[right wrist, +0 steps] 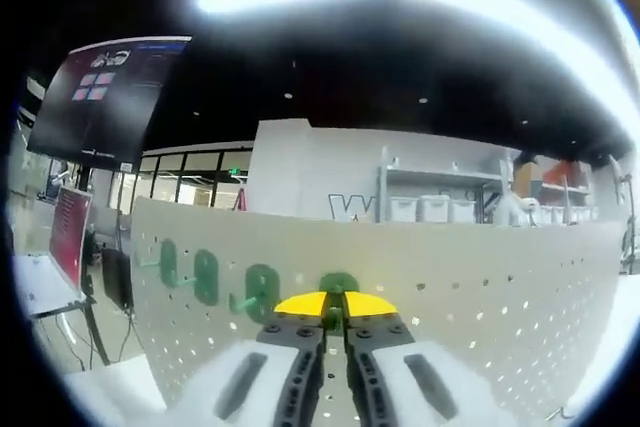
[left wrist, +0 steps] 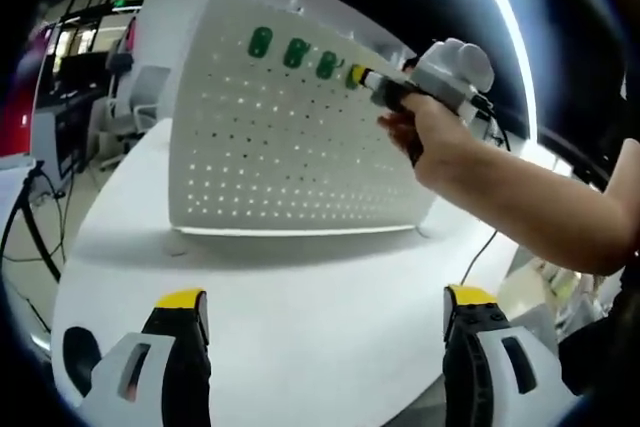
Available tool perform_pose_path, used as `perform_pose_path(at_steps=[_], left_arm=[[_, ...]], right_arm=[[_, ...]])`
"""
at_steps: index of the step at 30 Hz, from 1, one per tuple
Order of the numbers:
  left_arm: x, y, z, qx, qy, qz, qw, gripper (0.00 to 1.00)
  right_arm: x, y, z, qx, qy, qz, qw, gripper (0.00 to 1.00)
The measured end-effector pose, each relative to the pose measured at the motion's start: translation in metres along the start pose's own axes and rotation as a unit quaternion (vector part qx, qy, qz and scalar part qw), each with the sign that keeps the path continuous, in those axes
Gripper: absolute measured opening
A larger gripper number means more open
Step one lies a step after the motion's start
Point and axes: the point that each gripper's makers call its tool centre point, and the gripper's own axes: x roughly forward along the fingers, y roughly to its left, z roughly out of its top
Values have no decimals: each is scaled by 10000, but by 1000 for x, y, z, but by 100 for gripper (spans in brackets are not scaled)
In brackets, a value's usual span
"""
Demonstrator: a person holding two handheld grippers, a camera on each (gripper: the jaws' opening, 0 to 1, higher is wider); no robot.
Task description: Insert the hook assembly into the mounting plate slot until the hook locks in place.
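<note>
— What do you see along your left gripper?

— My left gripper (left wrist: 325, 322) hangs low over the white table (left wrist: 300, 287), its two yellow-tipped jaws wide apart with nothing between them. Beyond them the white pegboard (left wrist: 290, 147) stands upright on the table, which I take to be the mounting plate. Three green hooks (left wrist: 293, 52) sit in a row along its upper edge. To the right of that row my right gripper (left wrist: 362, 77) comes in from the right, held in my hand (left wrist: 425, 132), with its yellow tip pressed up to the board's top edge, just beside the third hook. Far left there are office chairs and desks.

— And along the right gripper?

— There I'm looking at the same pegboard (right wrist: 480, 287) from close up; it runs across the whole view. My right gripper (right wrist: 336, 309) has its yellow-tipped jaws drawn together, clamped on a green hook (right wrist: 339, 282) whose rounded top shows just above the tips, right against the board face.

— Is that hook seated in its slot?

— I can't tell; the jaws cover the joint. To its left three more green hooks (right wrist: 205, 277) hang on the board. Past the board's top edge there are white shelves with bins (right wrist: 430, 207), and a dark screen (right wrist: 105, 97) on the far left.
</note>
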Motion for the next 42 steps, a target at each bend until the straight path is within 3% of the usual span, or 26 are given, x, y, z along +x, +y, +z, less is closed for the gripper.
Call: perform_pose_path(at_steps=[7,11,14,24,26,31,37,42], left_arm=[[-7,1,10,77,-107,79,9999,100],[-9,3,13,117,-122,122,9998,100],[-12,2,17,165,-158,140,9996,100],[-17,-12,15,282,-112,84,9995,100],[-17,-15,12,313,-74,67,9995,100],[-17,-22,7,365,9,4,9993,100],[-19,-27,1,446,114,-40,9989,100],[-20,-30,-2,474,156,-68,9987,100]], right_arm=[[-9,-16,34,13,-225,68,9997,16],[-19,-31,36,-74,-99,86,9999,24],[-35,-44,17,-419,360,207,9983,25],[-107,-87,-47,-633,1403,415,9872,53],[-129,-94,-66,-722,1807,455,9798,59],[-177,-102,-96,-666,2332,646,9680,72],[-223,-108,-113,-784,2690,762,9569,80],[-263,-116,-124,-730,2955,659,9503,86]])
